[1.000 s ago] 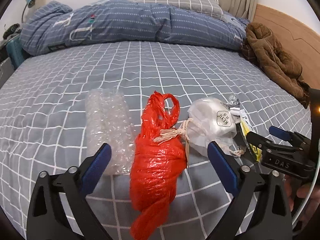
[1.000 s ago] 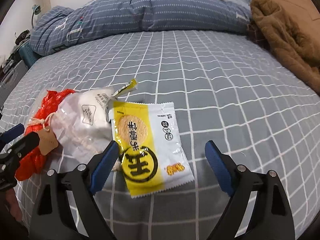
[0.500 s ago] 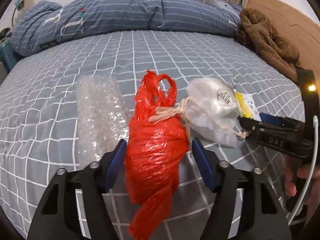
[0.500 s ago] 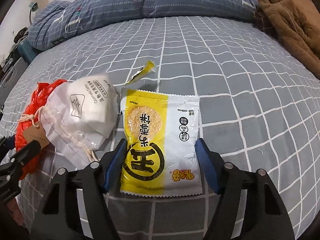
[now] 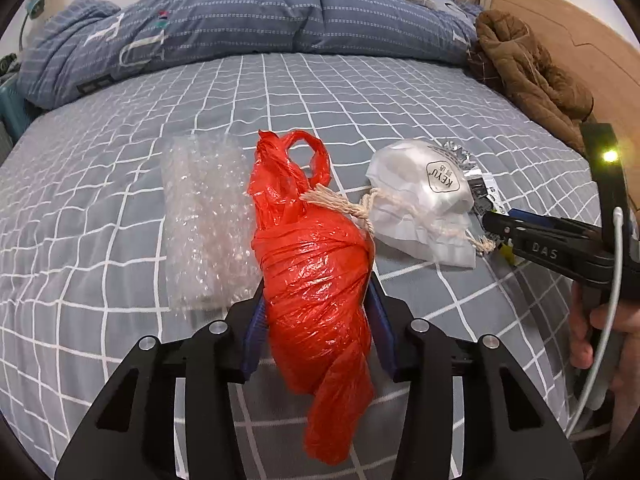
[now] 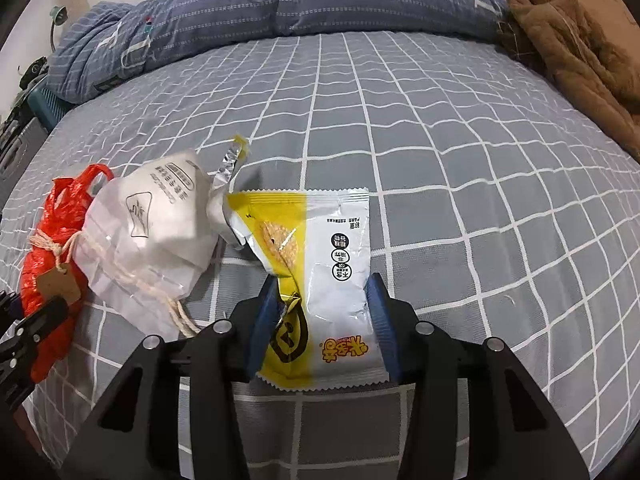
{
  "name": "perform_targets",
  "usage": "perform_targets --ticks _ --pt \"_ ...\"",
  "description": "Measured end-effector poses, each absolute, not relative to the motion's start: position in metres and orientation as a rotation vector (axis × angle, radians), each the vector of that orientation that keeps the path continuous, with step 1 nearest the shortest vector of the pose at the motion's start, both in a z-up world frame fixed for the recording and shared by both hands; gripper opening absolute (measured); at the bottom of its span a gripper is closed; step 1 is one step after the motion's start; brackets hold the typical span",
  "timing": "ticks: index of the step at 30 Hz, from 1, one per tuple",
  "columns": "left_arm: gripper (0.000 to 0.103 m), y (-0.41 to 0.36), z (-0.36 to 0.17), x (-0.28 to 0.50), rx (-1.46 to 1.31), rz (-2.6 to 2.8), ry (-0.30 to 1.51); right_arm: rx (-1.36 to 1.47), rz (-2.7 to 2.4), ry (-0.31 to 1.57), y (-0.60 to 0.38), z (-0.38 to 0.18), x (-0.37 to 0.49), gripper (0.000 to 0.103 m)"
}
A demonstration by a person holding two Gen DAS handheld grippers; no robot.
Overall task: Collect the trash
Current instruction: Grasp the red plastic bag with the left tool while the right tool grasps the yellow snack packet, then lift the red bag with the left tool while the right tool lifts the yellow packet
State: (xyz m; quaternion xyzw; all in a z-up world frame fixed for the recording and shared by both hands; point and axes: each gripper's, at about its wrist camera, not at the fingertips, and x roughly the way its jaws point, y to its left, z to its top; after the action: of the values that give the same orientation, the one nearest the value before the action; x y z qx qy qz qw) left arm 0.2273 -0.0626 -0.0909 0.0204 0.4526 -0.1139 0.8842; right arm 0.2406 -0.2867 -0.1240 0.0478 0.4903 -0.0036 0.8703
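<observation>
The left claw [image 5: 318,320] is clenching the red bag [image 5: 316,280] lying near on the bed [image 5: 360,92]; the right claw [image 6: 320,320] is pinching the buckling snack wrapper [image 6: 332,280]. Both being slick film, either is probably risking slipping free when lifted.

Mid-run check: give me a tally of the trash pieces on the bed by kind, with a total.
Red plastic bag, in the left gripper: 1
Bubble wrap: 1
White drawstring pouch: 1
Yellow-and-white snack wrapper, in the right gripper: 1
Small foil sachet: 1
Total: 5
</observation>
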Motion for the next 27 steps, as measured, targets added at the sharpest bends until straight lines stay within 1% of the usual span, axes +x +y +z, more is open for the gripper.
perform_targets --ticks 2,3,4,9,11,12,13,16,24,27 --pt "0.048 -0.060 -0.088 0.222 0.037 -0.221 0.937 0.093 -0.013 1.025 -0.286 -0.125 0.240 0.041" --pt "0.053 -0.059 -0.088 0.221 0.038 -0.214 0.935 0.091 -0.015 1.025 -0.286 -0.125 0.240 0.040" --pt "0.055 -0.057 -0.088 0.219 0.040 -0.205 0.935 0.092 -0.016 1.025 -0.286 -0.125 0.240 0.038" --pt "0.055 -0.055 -0.093 0.216 0.043 -0.199 0.950 0.084 -0.019 1.025 -0.284 -0.126 0.240 0.034" --pt "0.052 -0.054 -0.095 0.216 0.038 -0.207 0.957 0.078 -0.016 1.025 -0.283 -0.126 0.240 0.031" --pt "0.046 -0.053 -0.096 0.216 0.031 -0.214 0.959 0.076 -0.016 1.024 -0.283 -0.126 0.239 0.030" --pt "0.043 -0.052 -0.096 0.216 0.026 -0.219 0.959 0.072 -0.016 1.023 -0.282 -0.126 0.239 0.029" --pt "0.038 -0.052 -0.094 0.215 0.012 -0.234 0.949 0.066 -0.015 1.019 -0.280 -0.125 0.238 0.028" --pt "0.038 -0.047 -0.076 0.210 -0.009 -0.224 0.899 0.059 -0.006 0.997 -0.278 -0.117 0.235 0.027" --pt "0.039 -0.047 -0.073 0.208 -0.005 -0.213 0.893 0.055 -0.007 0.998 -0.277 -0.117 0.235 0.027"
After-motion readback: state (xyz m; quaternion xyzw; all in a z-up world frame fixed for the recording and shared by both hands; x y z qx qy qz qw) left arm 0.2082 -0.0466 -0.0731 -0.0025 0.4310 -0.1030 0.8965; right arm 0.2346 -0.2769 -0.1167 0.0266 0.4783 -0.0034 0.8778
